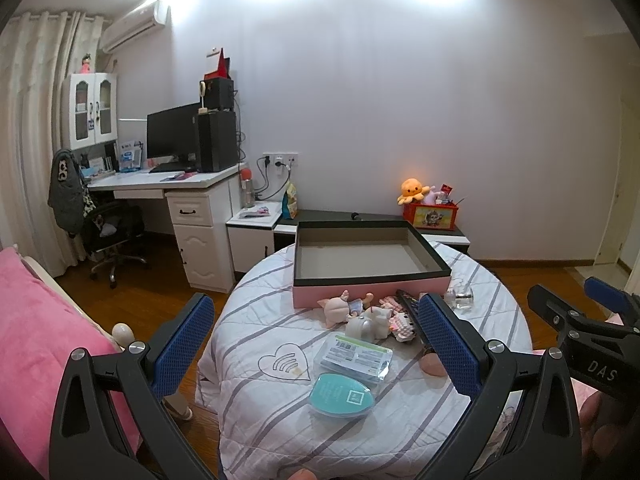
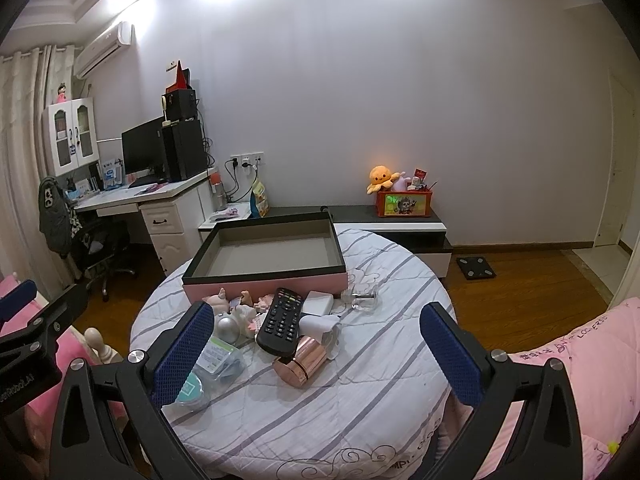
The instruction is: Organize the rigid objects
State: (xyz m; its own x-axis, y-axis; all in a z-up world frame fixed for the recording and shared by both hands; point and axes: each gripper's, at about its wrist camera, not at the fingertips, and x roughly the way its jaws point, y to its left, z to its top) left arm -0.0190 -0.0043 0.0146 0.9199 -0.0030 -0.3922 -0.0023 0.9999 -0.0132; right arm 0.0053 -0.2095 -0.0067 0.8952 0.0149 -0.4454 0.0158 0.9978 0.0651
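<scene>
An empty pink box with a black rim [image 1: 370, 276] [image 2: 264, 276] stands at the far side of the round table. In front of it lies a pile: a pig figurine [image 1: 336, 308], a black remote [image 2: 282, 320], a rose-gold case [image 2: 300, 364], a clear packet with a label [image 1: 354, 356], a teal oval case [image 1: 342, 394], a white charger [image 2: 318, 302] and a glass bottle [image 2: 362, 300]. My left gripper [image 1: 316, 344] is open and empty, above the near side of the pile. My right gripper [image 2: 316, 352] is open and empty, near the remote and rose-gold case.
The table wears a white striped cloth [image 2: 360, 400]. Pink bedding lies at the left [image 1: 36, 340] and the right [image 2: 568, 360]. A white desk with a monitor [image 1: 172, 136] and an office chair [image 1: 108, 236] stand at back left. A low cabinet with a toy box [image 2: 404, 204] lines the wall.
</scene>
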